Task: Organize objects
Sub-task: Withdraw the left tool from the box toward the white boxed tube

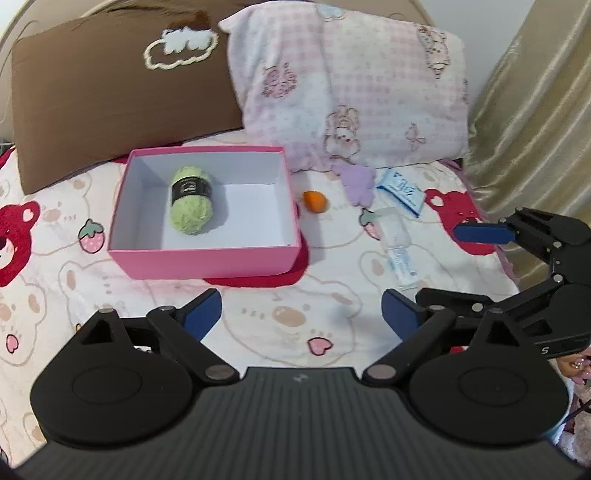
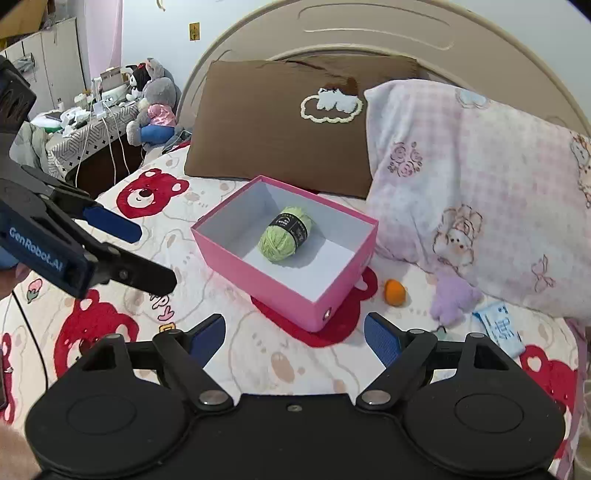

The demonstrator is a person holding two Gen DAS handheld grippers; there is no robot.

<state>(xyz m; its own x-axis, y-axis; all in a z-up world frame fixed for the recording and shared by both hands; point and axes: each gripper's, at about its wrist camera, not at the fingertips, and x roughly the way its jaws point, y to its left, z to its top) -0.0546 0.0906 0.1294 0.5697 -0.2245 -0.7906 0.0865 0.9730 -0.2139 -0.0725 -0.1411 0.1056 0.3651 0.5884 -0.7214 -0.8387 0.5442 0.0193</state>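
An open pink box stands on the bear-print bedspread with a green yarn ball lying inside. To its right on the bed lie a small orange, a purple plush, a blue packet and a clear tube. My left gripper hovers open and empty, nearer than the box. My right gripper is open and empty too, above the bed near the tube.
A brown pillow and a pink checked pillow lean on the headboard behind the box. A gold curtain hangs at the right. A cluttered bedside table with plush toys stands to the left of the bed.
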